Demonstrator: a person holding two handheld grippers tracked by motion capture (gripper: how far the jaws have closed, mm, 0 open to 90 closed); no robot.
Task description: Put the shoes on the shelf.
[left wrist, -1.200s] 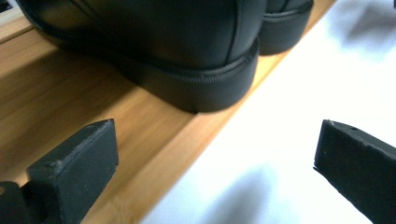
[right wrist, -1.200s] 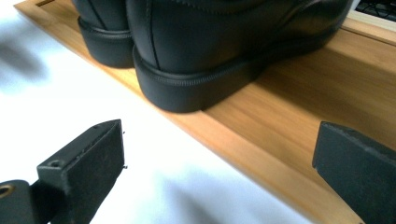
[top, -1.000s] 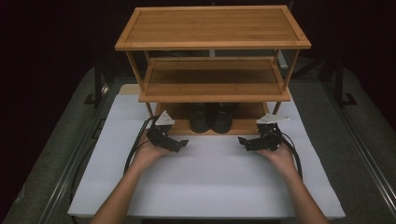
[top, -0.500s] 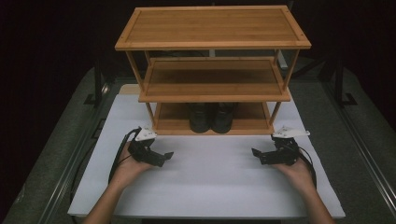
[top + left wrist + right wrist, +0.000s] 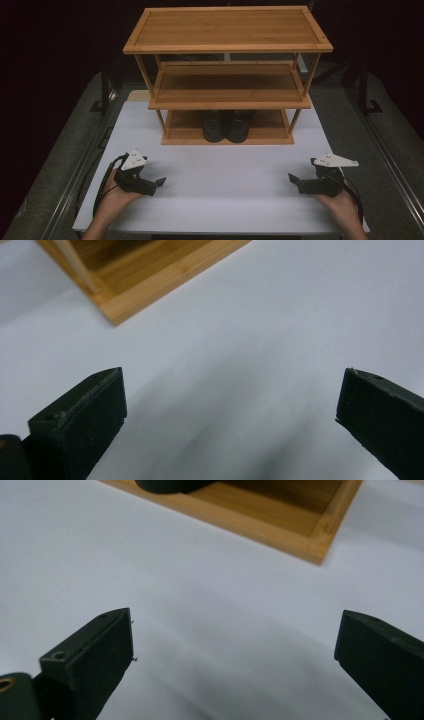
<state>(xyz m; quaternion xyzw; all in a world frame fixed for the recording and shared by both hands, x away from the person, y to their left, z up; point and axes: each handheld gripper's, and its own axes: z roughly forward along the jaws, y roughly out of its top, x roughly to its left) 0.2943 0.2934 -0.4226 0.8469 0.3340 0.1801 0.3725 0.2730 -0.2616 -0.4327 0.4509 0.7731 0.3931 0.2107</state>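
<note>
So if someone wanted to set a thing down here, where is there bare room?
The white table lies bare between the left gripper and right gripper, up to the rack's front edge. The rack's top and middle shelves are bare too. Only the bottom shelf's middle is crowded, by the black shoes.

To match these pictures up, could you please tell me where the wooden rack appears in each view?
High view: the wooden rack stands at upper centre.
Left gripper view: a bottom corner of it sits at top left.
Right gripper view: its bottom shelf runs along the top, with a corner at the right.
Shared landmark: the white sheet that the rack's front edge meets.
</note>
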